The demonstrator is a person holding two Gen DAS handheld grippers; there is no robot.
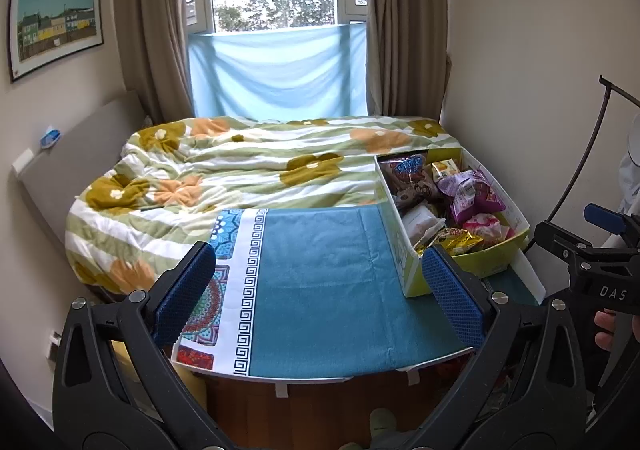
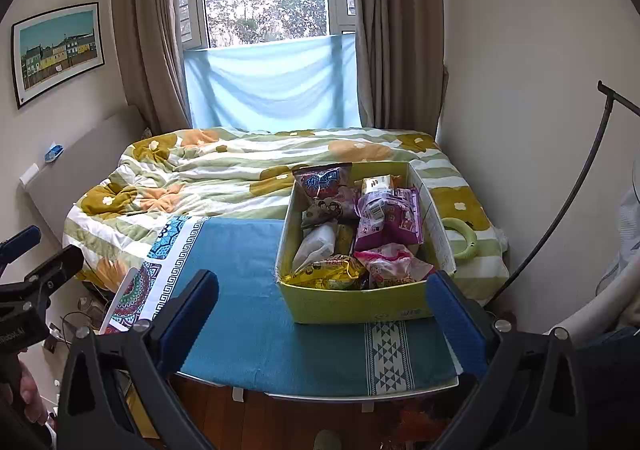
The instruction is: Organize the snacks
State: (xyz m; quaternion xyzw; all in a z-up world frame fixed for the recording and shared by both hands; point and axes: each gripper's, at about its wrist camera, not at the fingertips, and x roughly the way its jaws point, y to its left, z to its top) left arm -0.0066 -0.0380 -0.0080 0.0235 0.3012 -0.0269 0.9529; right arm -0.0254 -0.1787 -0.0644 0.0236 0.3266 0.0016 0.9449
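Since neither tool carries anything, the left gripper (image 1: 320, 286) hangs with its 2 fingers spread wide over bare blue cloth (image 1: 320, 282), the snack box (image 1: 404, 250) off beyond its right fingertip. The right gripper (image 2: 324, 314), equally agape, has that box (image 2: 360, 302) dead ahead between its fingers (nearer, I judge), long axis running away, crammed with crinkly packets (image 2: 386, 222).

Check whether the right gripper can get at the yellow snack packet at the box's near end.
Probably yes. The right gripper is open and faces the box; the yellow snack packet lies on top behind the near wall, uncovered.
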